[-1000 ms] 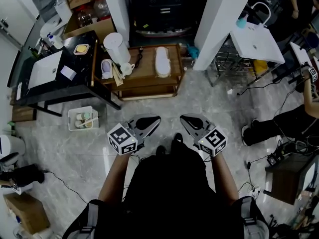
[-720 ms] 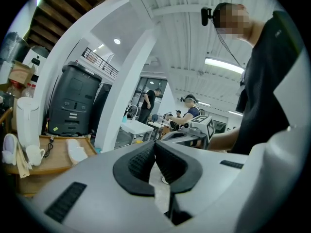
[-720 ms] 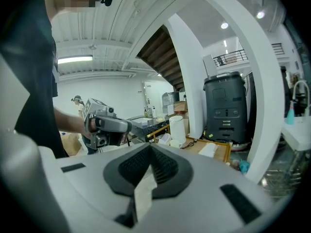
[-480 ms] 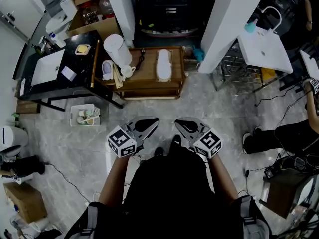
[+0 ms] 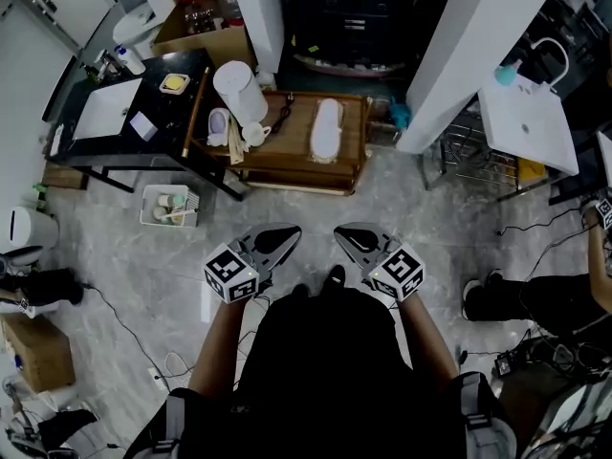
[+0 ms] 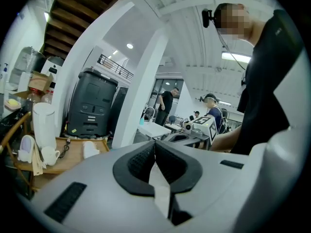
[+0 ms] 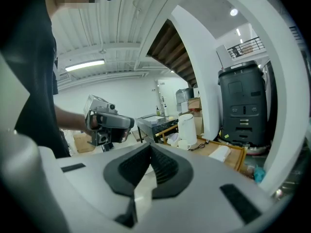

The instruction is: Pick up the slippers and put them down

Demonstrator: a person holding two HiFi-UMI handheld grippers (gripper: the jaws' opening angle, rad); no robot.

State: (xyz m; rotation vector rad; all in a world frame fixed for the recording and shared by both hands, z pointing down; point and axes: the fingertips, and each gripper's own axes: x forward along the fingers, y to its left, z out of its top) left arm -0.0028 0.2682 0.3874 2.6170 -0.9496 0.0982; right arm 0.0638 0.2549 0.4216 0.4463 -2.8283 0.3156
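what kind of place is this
Likely a lab or workshop staged for recording, not a home: a sink standing free by a wire rack, a cardboard box, and other people standing behind.

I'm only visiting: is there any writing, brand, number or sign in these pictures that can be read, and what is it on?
No text can be read in any view.
Marker cubes: black-and-white square patterns only, no letters or numbers.
Yellow sticker on the black machine: too small to read.
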